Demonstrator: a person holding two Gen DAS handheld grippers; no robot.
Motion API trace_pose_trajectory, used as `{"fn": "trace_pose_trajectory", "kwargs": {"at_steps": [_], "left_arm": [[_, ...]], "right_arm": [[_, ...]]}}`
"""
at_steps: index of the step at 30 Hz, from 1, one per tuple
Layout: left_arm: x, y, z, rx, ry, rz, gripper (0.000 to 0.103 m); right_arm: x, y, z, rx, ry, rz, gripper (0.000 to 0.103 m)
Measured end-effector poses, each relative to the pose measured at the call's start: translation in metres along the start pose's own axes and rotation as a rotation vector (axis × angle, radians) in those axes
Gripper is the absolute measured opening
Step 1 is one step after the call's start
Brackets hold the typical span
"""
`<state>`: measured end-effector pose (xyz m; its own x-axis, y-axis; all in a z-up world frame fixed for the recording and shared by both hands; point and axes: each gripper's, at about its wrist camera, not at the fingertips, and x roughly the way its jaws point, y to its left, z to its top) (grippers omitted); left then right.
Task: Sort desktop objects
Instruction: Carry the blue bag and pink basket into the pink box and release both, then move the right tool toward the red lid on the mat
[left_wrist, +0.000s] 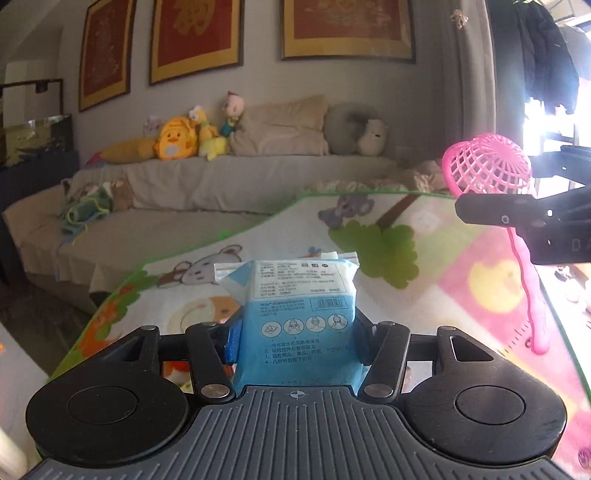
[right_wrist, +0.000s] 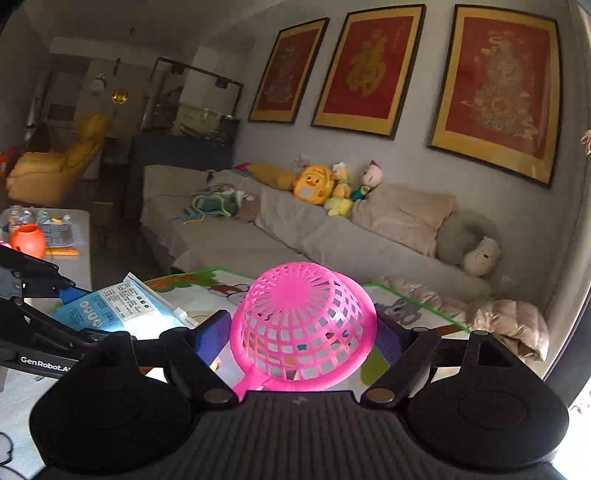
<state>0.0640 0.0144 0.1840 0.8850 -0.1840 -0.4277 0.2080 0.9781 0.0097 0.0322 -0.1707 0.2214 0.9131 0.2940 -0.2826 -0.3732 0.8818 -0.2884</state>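
My left gripper (left_wrist: 295, 332) is shut on a blue and white wipes packet (left_wrist: 295, 314) and holds it upright above the cartoon play mat (left_wrist: 207, 295). The packet also shows at the left of the right wrist view (right_wrist: 118, 306). My right gripper (right_wrist: 303, 339) is shut on a pink plastic mesh strainer (right_wrist: 303, 325), its round basket between the fingers. In the left wrist view the strainer (left_wrist: 487, 166) is held up at the right by the right gripper's black fingers (left_wrist: 517, 214), its handle hanging down.
The colourful play mat (right_wrist: 207, 280) covers the surface below. A beige sofa (left_wrist: 207, 192) with plush toys (left_wrist: 177, 138) and cushions stands behind. A side table (right_wrist: 74, 236) with an orange object (right_wrist: 27, 240) is at the far left.
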Motion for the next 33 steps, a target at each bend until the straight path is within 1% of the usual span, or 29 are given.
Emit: {"fn": "trace_pose_trajectory", "kwargs": {"at_steps": [1, 2, 3, 4, 7, 8, 11, 13, 17, 20, 21, 22, 23, 24, 25, 26, 27, 28, 30, 31, 32, 33], "left_arm": [[0.020, 0.000, 0.004, -0.002, 0.013, -0.011, 0.064], [0.038, 0.002, 0.005, -0.019, 0.037, -0.010, 0.071], [0.051, 0.006, 0.004, -0.043, 0.062, 0.004, 0.075], [0.059, 0.012, 0.002, -0.066, 0.080, 0.014, 0.081], [0.057, 0.036, -0.017, -0.094, 0.092, 0.031, 0.095], [0.054, 0.042, -0.026, -0.085, 0.091, 0.054, 0.096], [0.045, 0.057, -0.056, -0.045, 0.120, 0.130, 0.097], [0.042, 0.067, -0.076, -0.045, 0.153, 0.144, 0.097], [0.043, 0.086, -0.114, -0.088, 0.197, 0.177, 0.097], [0.047, 0.101, -0.133, -0.132, 0.234, 0.195, 0.097], [0.043, 0.106, -0.140, -0.151, 0.242, 0.197, 0.097], [0.041, 0.110, -0.143, -0.164, 0.243, 0.197, 0.098], [0.035, 0.114, -0.148, -0.173, 0.238, 0.198, 0.099], [0.031, 0.118, -0.152, -0.180, 0.230, 0.198, 0.100], [0.029, 0.121, -0.155, -0.186, 0.224, 0.200, 0.100], [0.027, 0.124, -0.157, -0.193, 0.222, 0.203, 0.100], [0.027, 0.126, -0.160, -0.199, 0.220, 0.204, 0.100], [0.028, 0.127, -0.162, -0.208, 0.216, 0.202, 0.100], [0.028, 0.129, -0.166, -0.224, 0.206, 0.189, 0.100], [0.029, 0.128, -0.168, -0.229, 0.203, 0.181, 0.100], [0.030, 0.128, -0.170, -0.234, 0.202, 0.175, 0.100], [0.031, 0.127, -0.173, -0.241, 0.204, 0.171, 0.101]], "right_arm": [[0.011, -0.003, 0.001, 0.001, 0.001, -0.013, 0.082], [0.022, -0.005, 0.001, 0.004, 0.007, -0.018, 0.082], [0.034, -0.007, 0.001, 0.010, 0.022, -0.023, 0.082], [0.045, -0.008, -0.001, 0.017, 0.041, -0.027, 0.082], [0.079, -0.010, -0.007, 0.023, 0.099, -0.024, 0.082], [0.089, -0.009, -0.008, 0.022, 0.109, -0.022, 0.082], [0.120, -0.003, -0.012, 0.051, 0.146, 0.021, 0.082], [0.144, 0.004, -0.015, 0.094, 0.182, 0.057, 0.082], [0.190, 0.025, -0.027, 0.192, 0.254, 0.105, 0.082], [0.223, 0.041, -0.036, 0.260, 0.315, 0.128, 0.082], [0.233, 0.047, -0.040, 0.274, 0.337, 0.143, 0.082], [0.242, 0.052, -0.044, 0.287, 0.367, 0.177, 0.083], [0.248, 0.055, -0.048, 0.298, 0.409, 0.240, 0.086], [0.252, 0.058, -0.051, 0.301, 0.452, 0.288, 0.086], [0.252, 0.060, -0.052, 0.295, 0.466, 0.291, 0.088], [0.249, 0.059, -0.051, 0.278, 0.450, 0.279, 0.093], [0.246, 0.059, -0.048, 0.255, 0.428, 0.258, 0.094], [0.244, 0.059, -0.046, 0.236, 0.407, 0.225, 0.094], [0.247, 0.059, -0.041, 0.218, 0.404, 0.185, 0.094], [0.251, 0.061, -0.041, 0.210, 0.415, 0.185, 0.093], [0.254, 0.066, -0.042, 0.197, 0.432, 0.187, 0.088], [0.256, 0.073, -0.044, 0.170, 0.455, 0.185, 0.080]]}}
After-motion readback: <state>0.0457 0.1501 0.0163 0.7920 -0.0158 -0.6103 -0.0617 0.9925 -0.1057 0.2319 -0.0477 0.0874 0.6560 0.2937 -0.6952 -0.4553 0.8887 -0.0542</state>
